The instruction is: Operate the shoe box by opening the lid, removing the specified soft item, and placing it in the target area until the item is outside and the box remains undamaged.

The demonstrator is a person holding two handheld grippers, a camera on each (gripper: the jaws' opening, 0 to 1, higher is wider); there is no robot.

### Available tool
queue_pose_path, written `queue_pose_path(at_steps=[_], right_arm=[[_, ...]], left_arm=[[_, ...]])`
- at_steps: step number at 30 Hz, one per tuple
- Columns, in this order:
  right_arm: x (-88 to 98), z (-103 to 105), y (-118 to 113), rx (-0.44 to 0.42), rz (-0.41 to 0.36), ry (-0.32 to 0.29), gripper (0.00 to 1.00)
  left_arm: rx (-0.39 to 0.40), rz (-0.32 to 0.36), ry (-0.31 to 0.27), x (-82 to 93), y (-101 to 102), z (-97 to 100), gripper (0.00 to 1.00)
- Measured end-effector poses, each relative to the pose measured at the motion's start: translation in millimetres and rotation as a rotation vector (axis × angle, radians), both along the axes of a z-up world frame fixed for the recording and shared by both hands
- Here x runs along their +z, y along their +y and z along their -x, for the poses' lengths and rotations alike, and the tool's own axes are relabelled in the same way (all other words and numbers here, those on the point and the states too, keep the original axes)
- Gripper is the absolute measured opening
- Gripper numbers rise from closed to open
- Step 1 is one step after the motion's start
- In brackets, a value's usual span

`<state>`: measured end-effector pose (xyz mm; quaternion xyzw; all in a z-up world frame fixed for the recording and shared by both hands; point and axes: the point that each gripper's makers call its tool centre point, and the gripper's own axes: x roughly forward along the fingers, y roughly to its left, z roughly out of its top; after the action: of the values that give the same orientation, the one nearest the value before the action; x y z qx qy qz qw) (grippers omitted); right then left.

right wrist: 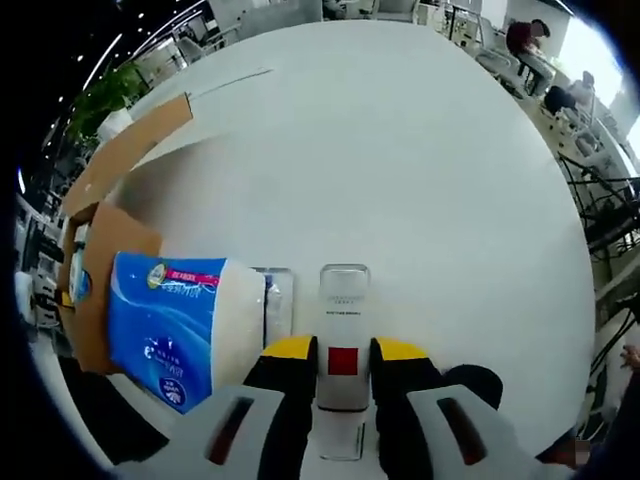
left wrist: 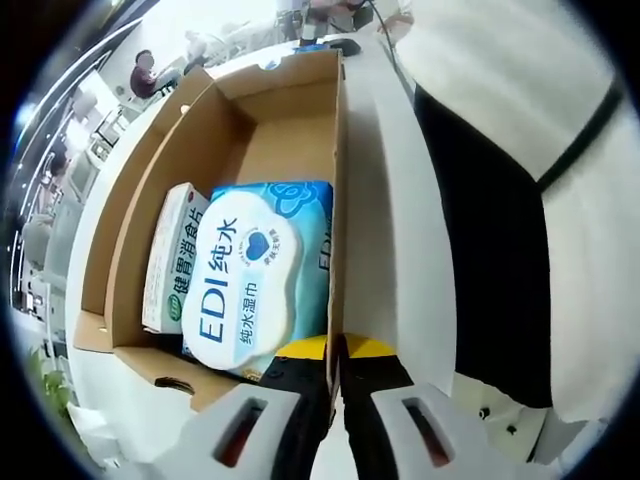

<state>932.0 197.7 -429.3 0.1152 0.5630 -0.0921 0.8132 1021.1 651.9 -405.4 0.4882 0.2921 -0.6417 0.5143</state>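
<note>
left claw [left wrist: 338, 375] clamped on shoe box [left wrist: 337, 200] wall | right claw [right wrist: 342, 372] grips tissue pack [right wrist: 342, 335] over table [right wrist: 400, 160]

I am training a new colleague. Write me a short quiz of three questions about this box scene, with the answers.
1. True or false: the cardboard box is closed.
2. In the left gripper view, what lies beside the wipes pack inside the box? A) a small white box B) a shoe C) a cup
3. Fill in: in the right gripper view, the blue tissue pack lies outside the box on the white ____.

Key: 1 false; 2 A; 3 table.
</note>
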Motion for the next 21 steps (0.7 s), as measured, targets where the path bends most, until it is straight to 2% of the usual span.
queue_pose_path(at_steps=[10,15,17,20,21], right_arm=[[-1.2,-0.2,3.7,-0.001,-0.002,-0.014,0.21],[-3.3,-2.3,-2.4,-0.011,0.003,-0.034,0.38],[1.9,-1.2,-3.3,-0.023,0.023,-0.052,0.39],[6.4,-6.0,-3.5,-0.044,0.014,-0.090,0.40],[17.7,-4.4,-1.6,-0.043,0.021,-0.105,0.40]], left_arm=[[-0.002,-0.004,0.005,1.0,-0.4,0.2,0.03],[-0.001,-0.003,0.003,0.9,-0.3,0.0,0.03],[0.000,-0.003,0.003,1.7,-0.7,0.2,0.03],[-0.002,-0.001,0.001,2.0,-0.9,0.2,0.03],[-0.001,-0.001,0.002,1.9,-0.8,0.2,0.03]])
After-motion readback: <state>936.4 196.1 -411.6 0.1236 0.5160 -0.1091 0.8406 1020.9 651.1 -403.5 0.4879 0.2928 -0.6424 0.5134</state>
